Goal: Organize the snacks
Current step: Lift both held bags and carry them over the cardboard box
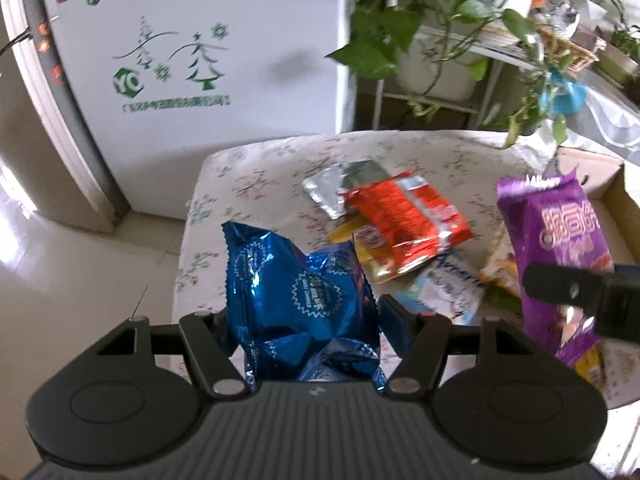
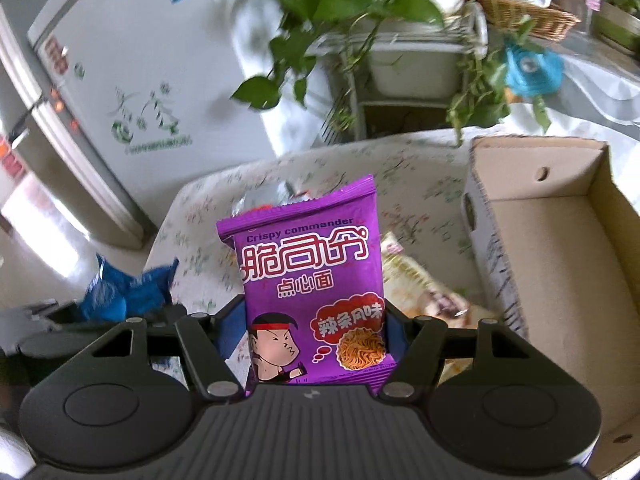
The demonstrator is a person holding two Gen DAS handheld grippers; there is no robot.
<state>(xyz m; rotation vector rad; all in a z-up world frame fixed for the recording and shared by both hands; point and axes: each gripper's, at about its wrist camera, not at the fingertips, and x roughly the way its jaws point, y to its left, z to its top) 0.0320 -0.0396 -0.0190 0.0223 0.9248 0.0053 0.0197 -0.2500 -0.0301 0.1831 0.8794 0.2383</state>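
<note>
Snacks are split between the two grippers and a loose pile on the table (image 1: 248, 168), which wears a floral cloth. A crinkled blue foil packet (image 1: 296, 300) stands upright between the fingers of the left gripper (image 1: 304, 320), which is clamped on its lower part, lifted clear of the cloth at the near left of the pile. The right gripper (image 2: 316, 332) is clamped on a purple noodle packet (image 2: 312, 280) printed "Crispy commander", held upright with its front facing the camera; in the left wrist view that same packet shows at the right, with a dark gripper finger across it. On the table between and beyond them lie a red packet (image 1: 404, 220) resting over a yellow one (image 1: 372, 256), a silver wrapper (image 1: 332, 188) just beyond the red, a pale blue-and-white packet (image 1: 448, 288) nearer, and an orange-beige packet (image 2: 420, 280) just right of the purple one. An open cardboard box (image 2: 560, 260) sits at the right side of the table, its inside bare. Far left stands a white fridge (image 1: 200, 60) with green tree decals, and leafy plants (image 1: 460, 8) hang over a rack behind the table
</note>
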